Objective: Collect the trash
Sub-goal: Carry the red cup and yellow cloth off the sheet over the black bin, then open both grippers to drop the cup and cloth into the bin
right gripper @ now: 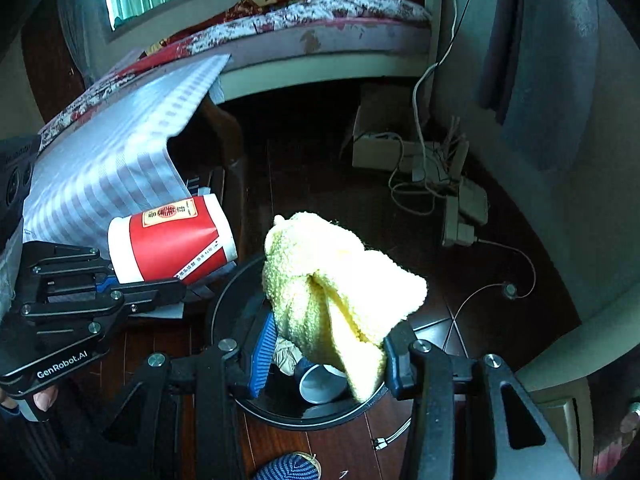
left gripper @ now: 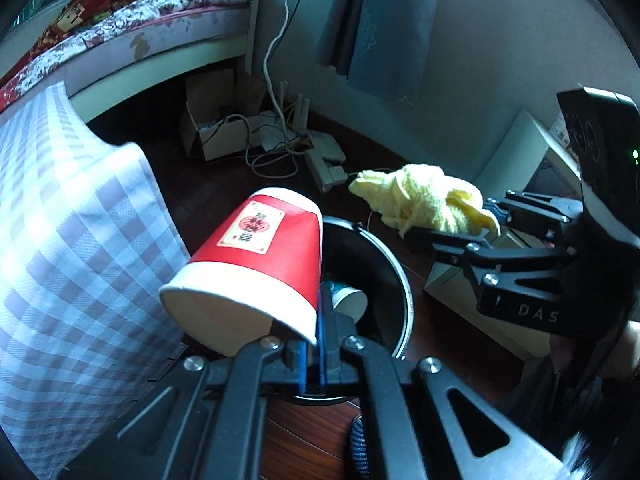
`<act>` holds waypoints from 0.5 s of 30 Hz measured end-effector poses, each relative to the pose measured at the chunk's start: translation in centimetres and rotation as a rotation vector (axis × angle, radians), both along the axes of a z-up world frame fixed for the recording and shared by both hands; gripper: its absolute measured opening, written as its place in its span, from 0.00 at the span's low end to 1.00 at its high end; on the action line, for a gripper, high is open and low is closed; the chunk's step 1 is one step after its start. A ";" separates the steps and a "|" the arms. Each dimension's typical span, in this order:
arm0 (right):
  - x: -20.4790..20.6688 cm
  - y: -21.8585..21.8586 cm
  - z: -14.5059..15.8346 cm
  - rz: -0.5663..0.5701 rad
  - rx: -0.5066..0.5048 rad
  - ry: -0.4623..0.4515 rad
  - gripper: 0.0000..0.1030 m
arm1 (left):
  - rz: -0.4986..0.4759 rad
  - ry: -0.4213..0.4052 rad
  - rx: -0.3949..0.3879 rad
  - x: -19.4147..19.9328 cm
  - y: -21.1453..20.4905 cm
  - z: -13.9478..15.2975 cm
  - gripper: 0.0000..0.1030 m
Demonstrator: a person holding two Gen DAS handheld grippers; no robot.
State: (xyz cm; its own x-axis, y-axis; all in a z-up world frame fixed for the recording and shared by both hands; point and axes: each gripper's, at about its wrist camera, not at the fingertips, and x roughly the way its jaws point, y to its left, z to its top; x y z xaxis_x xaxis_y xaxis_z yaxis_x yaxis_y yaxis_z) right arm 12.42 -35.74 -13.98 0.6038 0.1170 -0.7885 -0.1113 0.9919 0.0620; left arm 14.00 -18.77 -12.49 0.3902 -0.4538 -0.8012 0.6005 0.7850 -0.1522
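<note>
My left tool [left gripper: 314, 354] is pinched tight on the rim of the red paper cup [left gripper: 256, 264], which lies tilted over the edge of the black bin [left gripper: 396, 276] beside the checked desk cloth [left gripper: 72, 240]. My right tool [right gripper: 324, 360] is part-open, gripping the yellow cloth [right gripper: 336, 292] above the bin, where a blue cup [right gripper: 320, 384] already lies.

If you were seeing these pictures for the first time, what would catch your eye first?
The red paper cup, pinched at its rim by the left gripper, lies tipped on its side over the black bin. Beside it, the right gripper holds a yellow cloth above the same bin, where another cup already lies.
</note>
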 end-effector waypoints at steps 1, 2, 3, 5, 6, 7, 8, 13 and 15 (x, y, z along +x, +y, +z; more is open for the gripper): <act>0.3 -0.1 -0.5 0.004 0.000 0.013 0.45 | -0.002 0.015 0.000 0.3 -0.2 -0.4 0.04; 0.7 0.0 -0.9 0.006 0.002 0.022 0.45 | 0.000 0.020 0.003 0.4 -0.3 -0.6 0.04; 0.9 0.0 -1.3 0.010 0.001 0.028 0.45 | -0.001 0.024 0.007 0.5 -0.5 -0.8 0.04; 1.3 0.1 -1.9 0.019 -0.001 0.044 0.45 | -0.003 0.028 0.011 0.7 -0.7 -1.1 0.04; 1.6 0.3 -2.2 0.026 -0.003 0.053 0.45 | -0.005 0.035 0.011 0.8 -0.8 -1.4 0.04; 1.8 0.4 -2.4 0.035 -0.012 0.057 0.45 | -0.006 0.046 0.006 1.0 -1.0 -1.7 0.04; 2.0 0.7 -2.6 0.046 -0.021 0.065 0.45 | -0.008 0.054 0.005 1.1 -1.1 -2.0 0.04; 3.3 0.8 -4.5 0.079 -0.037 0.100 0.53 | -0.023 0.123 -0.041 1.9 -1.2 -3.8 0.05; 3.8 0.4 -5.8 0.057 -0.063 0.112 0.67 | 0.008 0.148 -0.055 2.6 -1.1 -4.5 0.43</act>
